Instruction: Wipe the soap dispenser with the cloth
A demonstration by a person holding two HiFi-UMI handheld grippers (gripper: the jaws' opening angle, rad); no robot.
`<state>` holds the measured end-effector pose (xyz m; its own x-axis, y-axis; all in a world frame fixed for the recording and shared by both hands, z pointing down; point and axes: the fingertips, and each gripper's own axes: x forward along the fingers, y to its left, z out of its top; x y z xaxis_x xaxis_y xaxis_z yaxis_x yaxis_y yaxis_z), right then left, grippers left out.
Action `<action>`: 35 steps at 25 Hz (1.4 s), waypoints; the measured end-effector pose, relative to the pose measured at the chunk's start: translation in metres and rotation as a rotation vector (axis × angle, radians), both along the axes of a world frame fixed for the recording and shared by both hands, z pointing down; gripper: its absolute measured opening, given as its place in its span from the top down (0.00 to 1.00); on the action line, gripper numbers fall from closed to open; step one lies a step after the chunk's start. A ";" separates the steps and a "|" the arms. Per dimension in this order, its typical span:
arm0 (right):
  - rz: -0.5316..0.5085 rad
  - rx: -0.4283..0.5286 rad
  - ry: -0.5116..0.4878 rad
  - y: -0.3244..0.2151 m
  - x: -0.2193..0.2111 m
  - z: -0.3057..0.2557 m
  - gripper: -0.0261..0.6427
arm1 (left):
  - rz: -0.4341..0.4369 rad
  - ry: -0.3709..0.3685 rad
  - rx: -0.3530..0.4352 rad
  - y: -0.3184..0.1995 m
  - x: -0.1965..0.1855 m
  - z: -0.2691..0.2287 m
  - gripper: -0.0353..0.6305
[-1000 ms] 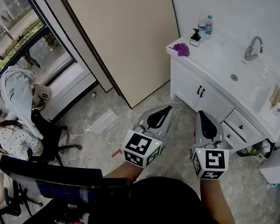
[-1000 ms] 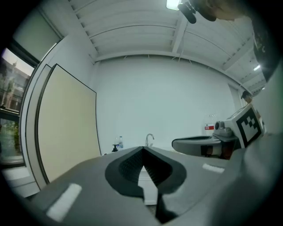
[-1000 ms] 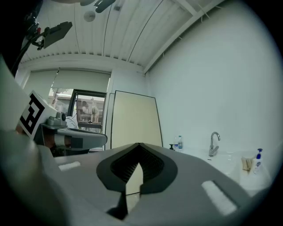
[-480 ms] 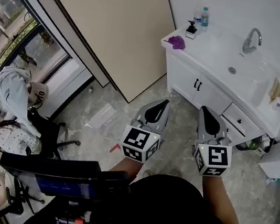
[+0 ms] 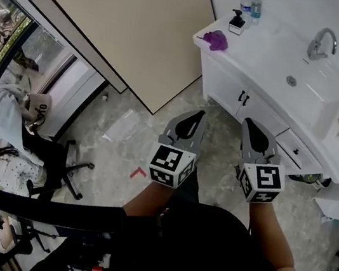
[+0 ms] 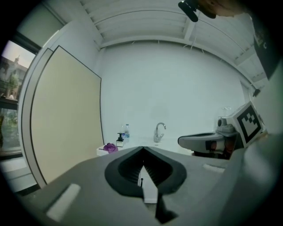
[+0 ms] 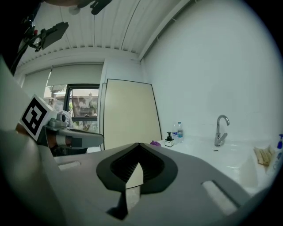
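A small soap dispenser with a black pump stands at the far left corner of the white vanity top; it also shows in the left gripper view and the right gripper view. A purple cloth lies bunched beside it near the counter's left edge, also visible as the cloth and cloth. My left gripper and right gripper are held side by side over the floor, well short of the vanity. Both are shut with nothing in them.
A water bottle stands behind the dispenser. The basin has a chrome tap. A large beige panel leans at the left of the vanity. People sit at office chairs at the lower left. Cabinet doors face me.
The vanity has come closer and sits higher in the head view as I walk toward it. Both grippers stay shut and side by side.
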<state>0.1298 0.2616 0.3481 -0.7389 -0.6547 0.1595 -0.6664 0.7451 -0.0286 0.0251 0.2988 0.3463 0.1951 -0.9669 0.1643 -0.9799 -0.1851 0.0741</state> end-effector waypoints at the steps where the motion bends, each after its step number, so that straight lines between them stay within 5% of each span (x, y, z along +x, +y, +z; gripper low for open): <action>1: 0.010 -0.007 0.001 -0.022 -0.014 0.007 0.93 | 0.014 0.001 -0.012 -0.024 -0.014 0.009 0.95; 9: 0.170 -0.062 0.019 -0.227 -0.127 0.018 0.92 | 0.240 -0.105 -0.127 -0.253 -0.116 0.052 0.94; 15: 0.255 -0.121 0.052 -0.333 -0.158 0.015 0.92 | 0.365 -0.210 -0.304 -0.380 -0.147 0.106 0.78; 19: 0.300 -0.182 0.053 -0.367 -0.140 0.029 0.92 | 0.378 -0.292 -0.442 -0.418 -0.148 0.151 0.64; 25: 0.308 -0.227 0.024 -0.405 -0.111 0.042 0.92 | 0.357 -0.390 -0.587 -0.447 -0.148 0.199 0.57; 35: 0.303 -0.255 -0.006 -0.427 -0.088 0.053 0.92 | 0.399 -0.496 -0.713 -0.469 -0.136 0.230 0.66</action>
